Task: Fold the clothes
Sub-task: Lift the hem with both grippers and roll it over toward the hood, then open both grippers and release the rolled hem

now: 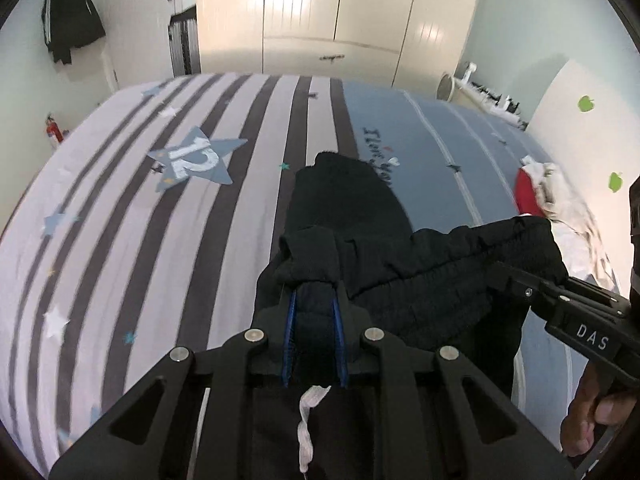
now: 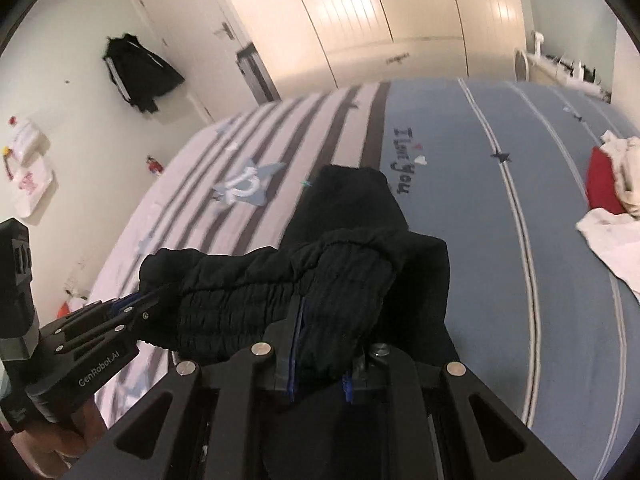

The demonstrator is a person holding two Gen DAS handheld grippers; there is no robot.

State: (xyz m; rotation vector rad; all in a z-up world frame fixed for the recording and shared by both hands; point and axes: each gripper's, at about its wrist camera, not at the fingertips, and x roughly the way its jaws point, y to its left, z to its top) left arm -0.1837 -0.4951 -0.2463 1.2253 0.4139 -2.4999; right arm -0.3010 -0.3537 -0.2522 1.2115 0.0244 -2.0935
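Trousers (image 1: 352, 208), black, hang by their gathered waistband between your left gripper (image 1: 316, 300) and right gripper (image 2: 320, 344), both clamped on it, legs trailing over the striped bed (image 1: 120, 220); next, lay them flat before folding.

Each wrist camera looks steeply down along its gripper, close over the bed (image 1: 120, 240), both sharing the wardrobe (image 2: 360, 20).

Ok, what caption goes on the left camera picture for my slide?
Two hand-held grippers, left and right, hold black pants over a striped bed.
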